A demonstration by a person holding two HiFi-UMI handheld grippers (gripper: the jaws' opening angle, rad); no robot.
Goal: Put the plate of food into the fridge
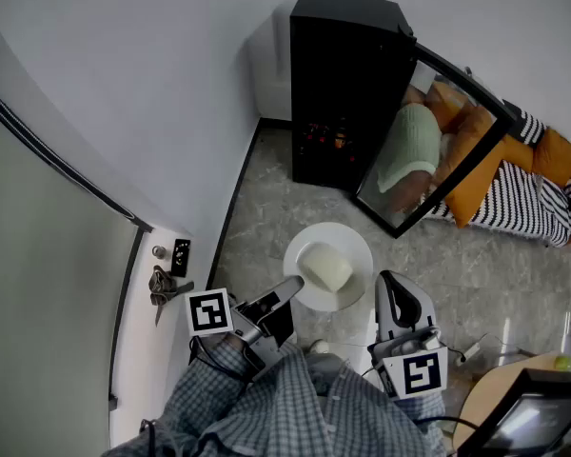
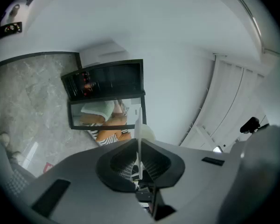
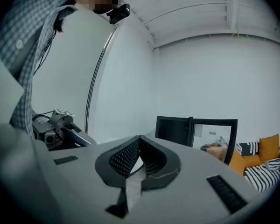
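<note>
Clamped by its rim in the left gripper [image 1: 288,293]: white plate [image 1: 350,248] of pale food [image 1: 325,268], frame centre, below the black fridge [image 1: 347,84] (door open). Right gripper [image 1: 390,284] closed together, empty.

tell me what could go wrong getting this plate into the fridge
Only the left tool pinches the plate, at its rim; it could tip and the food slide off.
The right tool is shut and empty, so it may not help.
The fridge's open door could catch the plate.
</note>
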